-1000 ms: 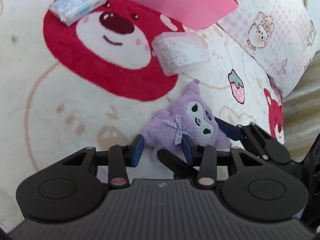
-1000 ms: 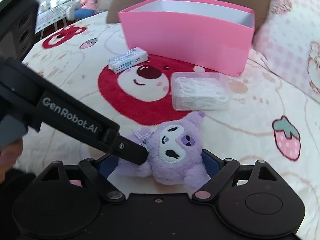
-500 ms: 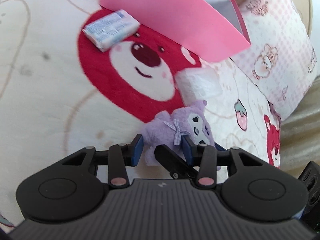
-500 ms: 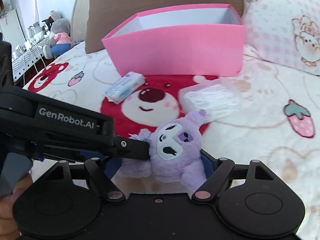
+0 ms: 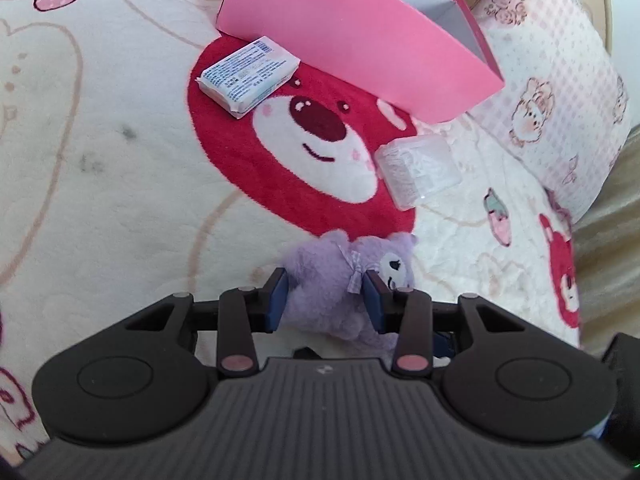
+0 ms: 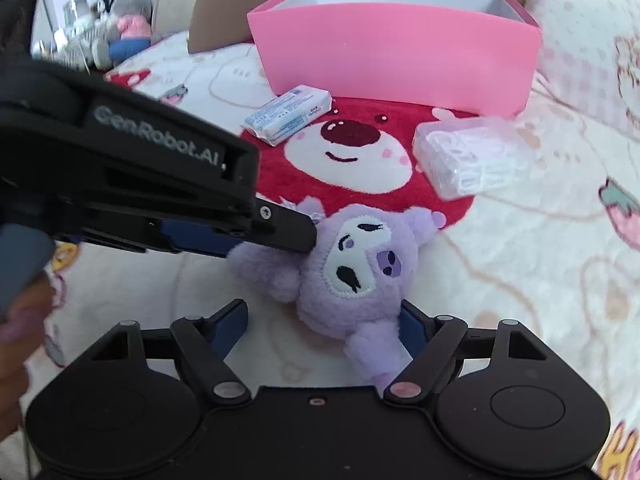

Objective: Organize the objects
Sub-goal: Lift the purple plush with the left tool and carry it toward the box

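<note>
On my far left the printed blanket (image 5: 100,200) lies bare, a wide stretch of open room running out to the picture's edge. Next comes the wrapped tissue pack (image 5: 249,76), lying flat on the red bear print, its far corner just beside the near wall of the pink box (image 5: 352,40). The box stands open-topped, and its long front wall crosses my upper view at a slant.

In the middle, my left gripper (image 5: 326,296) pinches the purple plush toy (image 5: 320,280): both blue pads press into its fur on either side, near the gingham bow. From my right wrist view the same left gripper (image 6: 280,236) comes in from the left, its tip sunk into the plush toy (image 6: 352,276) by the ear.

My right gripper (image 6: 320,328) straddles the toy's lower body with its fingers spread; the right-hand pad touches the fur, while the left-hand pad stands clear of it with blanket showing between. So only the left holds it.

Further right sits the clear plastic case (image 5: 420,168), near the box's right corner but apart from it, with a strip of blanket between case and toy. Beyond it the checked pillow (image 5: 560,100) closes off the right edge.
</note>
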`<control>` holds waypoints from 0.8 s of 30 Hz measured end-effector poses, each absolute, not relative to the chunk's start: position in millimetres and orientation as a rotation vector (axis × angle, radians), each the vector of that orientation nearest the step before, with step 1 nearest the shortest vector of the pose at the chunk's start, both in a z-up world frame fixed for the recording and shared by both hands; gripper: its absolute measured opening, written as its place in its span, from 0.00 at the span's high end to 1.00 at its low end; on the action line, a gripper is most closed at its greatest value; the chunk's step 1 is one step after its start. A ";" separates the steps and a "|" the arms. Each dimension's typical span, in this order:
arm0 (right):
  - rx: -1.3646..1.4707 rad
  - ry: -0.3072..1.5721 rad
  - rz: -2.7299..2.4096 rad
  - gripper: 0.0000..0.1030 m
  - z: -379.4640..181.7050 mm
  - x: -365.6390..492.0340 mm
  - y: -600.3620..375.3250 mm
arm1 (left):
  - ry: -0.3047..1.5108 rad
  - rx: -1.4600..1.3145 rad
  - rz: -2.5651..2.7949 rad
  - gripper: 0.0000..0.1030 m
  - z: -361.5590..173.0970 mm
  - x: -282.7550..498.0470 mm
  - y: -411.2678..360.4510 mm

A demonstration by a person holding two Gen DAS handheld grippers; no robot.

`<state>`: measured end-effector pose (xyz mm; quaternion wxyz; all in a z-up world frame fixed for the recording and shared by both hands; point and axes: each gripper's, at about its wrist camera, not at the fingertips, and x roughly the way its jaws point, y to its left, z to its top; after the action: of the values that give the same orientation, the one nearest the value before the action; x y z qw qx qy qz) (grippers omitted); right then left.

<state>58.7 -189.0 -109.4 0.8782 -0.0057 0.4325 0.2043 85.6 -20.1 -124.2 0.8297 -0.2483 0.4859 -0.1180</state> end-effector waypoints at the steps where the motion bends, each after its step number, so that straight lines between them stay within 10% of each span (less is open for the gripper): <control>1: 0.005 0.913 0.426 0.19 -108.8 58.3 -191.6 | 1.038 -0.525 -0.256 0.63 -125.2 85.7 -19.5; 11: 0.273 0.960 0.314 0.18 -109.1 73.3 -204.0 | 1.027 -0.524 -0.264 0.67 -132.9 90.3 -24.1; 24: -0.315 0.851 0.284 0.19 -102.7 47.2 -164.0 | 1.048 -0.528 -0.273 0.66 -127.7 91.4 -14.2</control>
<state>47.2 -164.0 -102.7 0.8890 -0.1517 0.4099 0.1367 91.4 -14.2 -127.7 0.8239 -0.2485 0.4929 -0.1286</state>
